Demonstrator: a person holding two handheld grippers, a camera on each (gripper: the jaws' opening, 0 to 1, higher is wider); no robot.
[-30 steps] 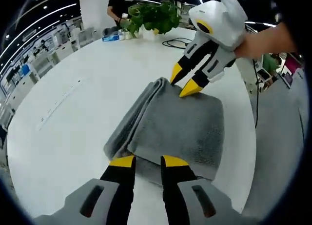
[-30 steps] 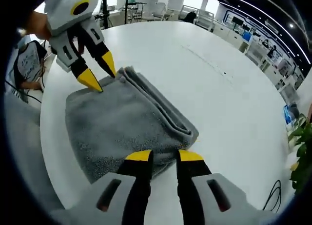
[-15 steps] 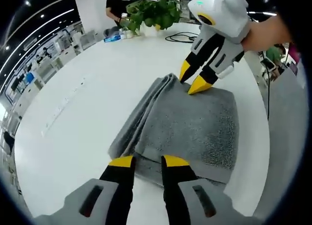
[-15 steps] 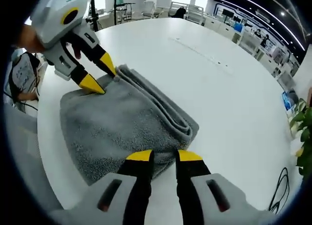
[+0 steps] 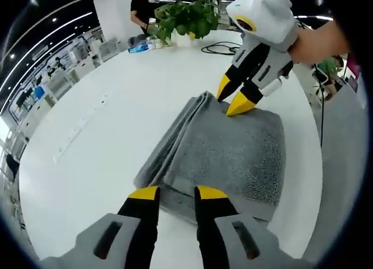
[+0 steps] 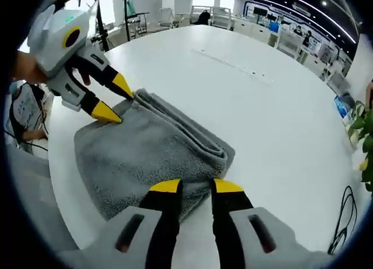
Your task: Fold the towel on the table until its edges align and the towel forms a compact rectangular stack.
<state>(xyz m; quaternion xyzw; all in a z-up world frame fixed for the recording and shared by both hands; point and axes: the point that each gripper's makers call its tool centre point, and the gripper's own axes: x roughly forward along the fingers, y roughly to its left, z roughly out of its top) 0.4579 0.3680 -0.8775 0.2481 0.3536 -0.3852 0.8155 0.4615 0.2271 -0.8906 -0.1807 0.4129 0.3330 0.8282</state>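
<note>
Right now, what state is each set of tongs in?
Left tongs: open, tips at one end of the folded towel, holding nothing.
Right tongs: open, tips at the opposite end, holding nothing.

— What lies on the white bench (image 6: 274, 129)?
— A grey towel (image 6: 148, 158), folded into a thick rectangle; its layered edges run along the side facing the open bench.
— And the grippers?
— The right gripper (image 6: 198, 186) sits at the towel's near edge, jaws slightly apart; the left gripper (image 6: 114, 98) meets the far corner, yellow tips spread.
</note>
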